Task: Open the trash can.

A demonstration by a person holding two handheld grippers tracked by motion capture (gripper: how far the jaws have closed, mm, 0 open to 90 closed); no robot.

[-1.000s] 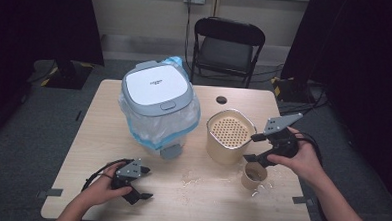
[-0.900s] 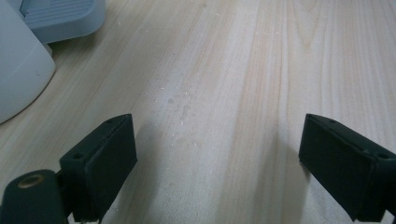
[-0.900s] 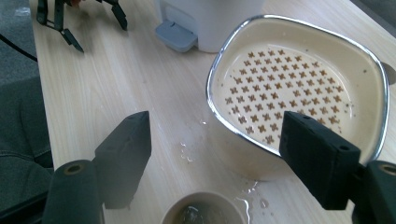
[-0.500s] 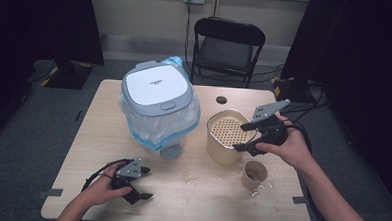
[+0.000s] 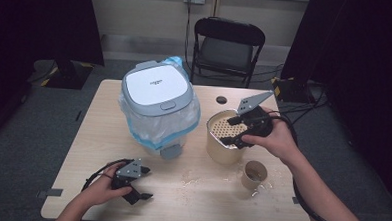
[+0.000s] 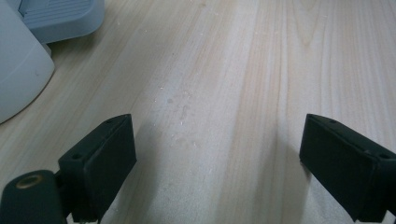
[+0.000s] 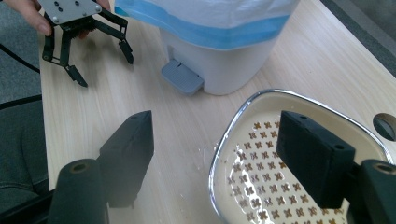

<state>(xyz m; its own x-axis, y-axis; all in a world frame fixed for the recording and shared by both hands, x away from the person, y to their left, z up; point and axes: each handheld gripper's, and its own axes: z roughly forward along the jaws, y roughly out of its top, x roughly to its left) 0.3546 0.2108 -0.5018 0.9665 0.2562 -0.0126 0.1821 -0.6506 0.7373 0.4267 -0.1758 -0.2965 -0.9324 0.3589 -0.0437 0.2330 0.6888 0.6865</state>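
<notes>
Black plastic jaws, right gripper (image 5: pixel 236 131): standing apart with nothing between them, one jaw outside and one inside the near rim of the cream strainer pot (image 5: pixel 226 138); they have just been closing a little. Cream pot: sits on the wooden table (image 5: pixel 200 201) right of centre, perforated insert with cross-shaped holes, bright metal lip. Judged stiff, fairly light, smooth-walled and liable to slip; the rim offers the best hold, one jaw on either side of the wall. Paper cup (image 5: pixel 253 174): just in front of the pot, spilled grains around it. Pedal bin (image 5: pixel 156 106): white, bag-lined, lid down, left of the pot. Left gripper (image 5: pixel 141 190): jaws wide, empty, resting low at the near table edge. Pot's depth and contents under the insert: hidden. Small dark disc (image 5: pixel 221 99) behind the pot: unidentifiable.
</notes>
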